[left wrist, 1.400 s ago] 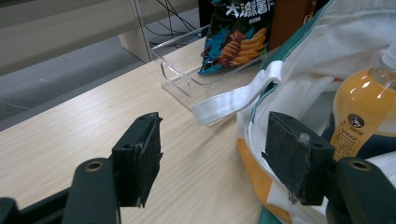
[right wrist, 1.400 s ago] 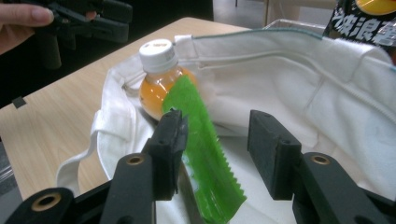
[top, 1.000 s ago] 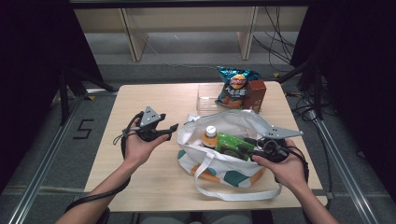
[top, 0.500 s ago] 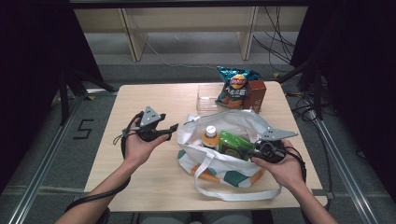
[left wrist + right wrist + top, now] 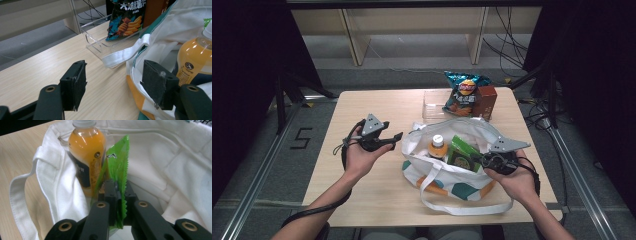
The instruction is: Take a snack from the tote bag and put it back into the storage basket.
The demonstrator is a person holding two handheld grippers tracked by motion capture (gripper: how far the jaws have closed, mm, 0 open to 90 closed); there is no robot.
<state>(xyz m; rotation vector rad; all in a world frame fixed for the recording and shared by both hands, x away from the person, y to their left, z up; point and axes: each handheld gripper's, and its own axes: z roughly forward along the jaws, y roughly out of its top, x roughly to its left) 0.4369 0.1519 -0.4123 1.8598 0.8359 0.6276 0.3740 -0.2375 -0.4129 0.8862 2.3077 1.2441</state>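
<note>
I think I am working in a lab or test room, not a home. The light wooden table (image 5: 377, 200) stands alone in the middle of a grey floor (image 5: 412, 55). Metal rails (image 5: 257, 185) run along the floor on both sides of it. A number 5 (image 5: 302, 138) is marked on the floor by the left rail. Black cables (image 5: 512, 50) lie loose at the back. Dark curtains (image 5: 247, 75) hang at the sides. Plain pale shelves (image 5: 412, 25) stand behind the table.
</note>
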